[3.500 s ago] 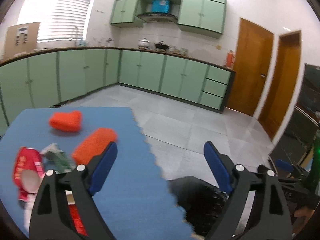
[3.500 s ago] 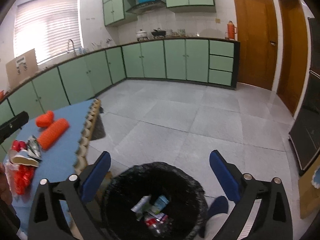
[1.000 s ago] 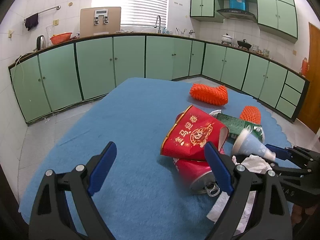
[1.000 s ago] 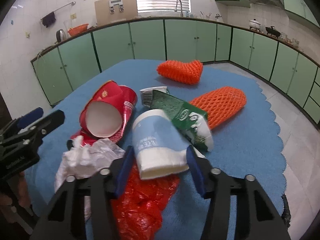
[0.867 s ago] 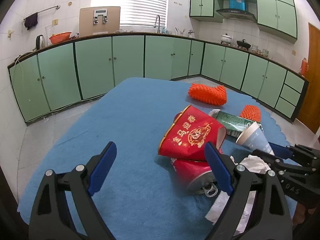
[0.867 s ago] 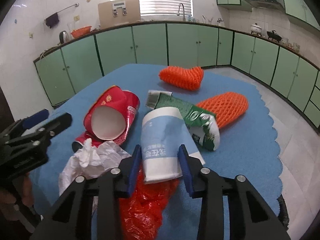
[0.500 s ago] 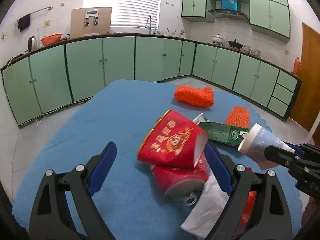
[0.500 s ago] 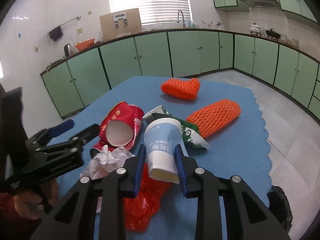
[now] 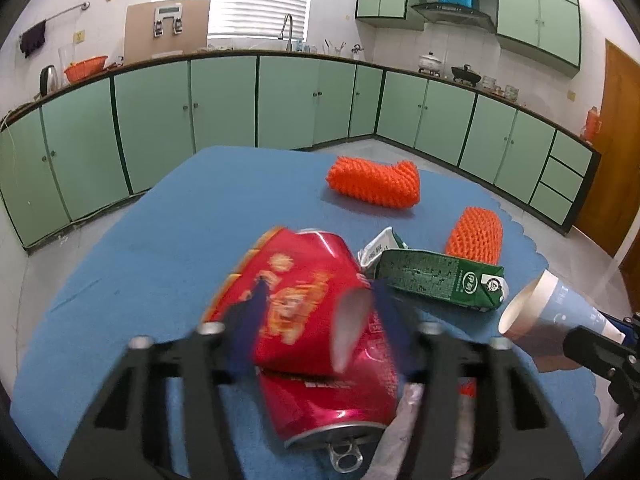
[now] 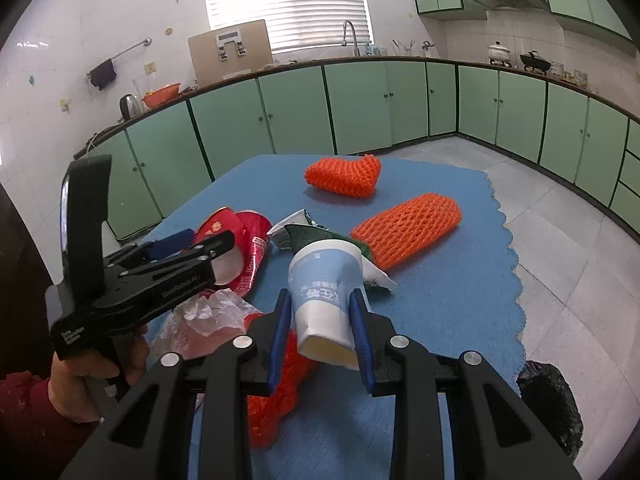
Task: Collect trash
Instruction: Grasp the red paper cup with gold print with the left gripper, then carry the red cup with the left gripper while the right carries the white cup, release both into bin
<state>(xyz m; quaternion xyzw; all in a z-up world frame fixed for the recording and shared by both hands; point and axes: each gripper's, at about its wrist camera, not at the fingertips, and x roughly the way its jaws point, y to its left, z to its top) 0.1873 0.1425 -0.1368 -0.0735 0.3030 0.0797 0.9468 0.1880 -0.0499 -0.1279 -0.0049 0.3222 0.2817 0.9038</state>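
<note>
My right gripper (image 10: 320,328) is shut on a blue-and-white paper cup (image 10: 326,280) and holds it above the blue table (image 10: 440,300); the cup also shows in the left wrist view (image 9: 556,312). My left gripper (image 9: 316,320) is blurred, with its jaws drawn in around a red paper cup (image 9: 296,300) that lies on a crushed red can (image 9: 332,396). The left gripper also shows in the right wrist view (image 10: 200,246). A green carton (image 9: 440,276), two orange foam nets (image 9: 376,182) (image 9: 476,236) and white plastic (image 10: 208,308) lie on the table.
A black-lined trash bin (image 10: 552,404) stands on the floor off the table's right edge. A red plastic bag (image 10: 276,392) lies under my right gripper. Green cabinets (image 9: 224,108) ring the room. The table's scalloped edge (image 10: 516,264) is on the right.
My left gripper has moved forward and its jaws have closed in around the red cup. My right gripper has lifted the blue cup higher and back from the pile.
</note>
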